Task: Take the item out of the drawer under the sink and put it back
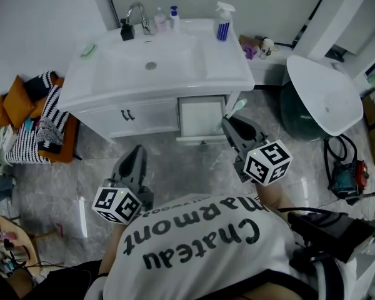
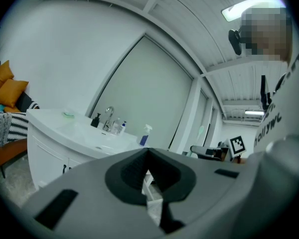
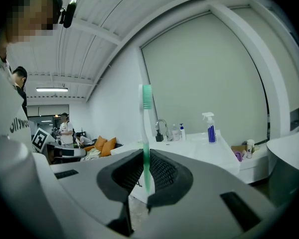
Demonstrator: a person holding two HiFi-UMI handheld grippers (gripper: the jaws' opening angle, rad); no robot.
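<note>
while the right gripper [image 1: 232, 120] is clenched on the slim mint-green plastic toothbrush [image 3: 146, 133], the brush stands upright between its pads, bristle end up. in the head view the toothbrush [image 1: 236, 106] hangs out of the drawer, over the right front corner of the open white drawer [image 1: 203, 139], which juts from the right end of the white vanity cabinet [image 1: 137, 114] under the glossy white worktop [image 1: 225, 67]. the left gripper [image 1: 136, 150] hovers lower and to the left, in front of the closed cabinet doors, well apart from the drawer; its jaws are pressed together on nothing [image 2: 148, 153]. bare grey marbled floor [image 1: 175, 167] lies open between the two grippers and along the cabinet's front edge. a dark round tub with a white lid [image 1: 319, 92] crowds the right side, and an orange seat draped in striped cloth [image 1: 50, 114] sits beside the worktop's left end.
</note>
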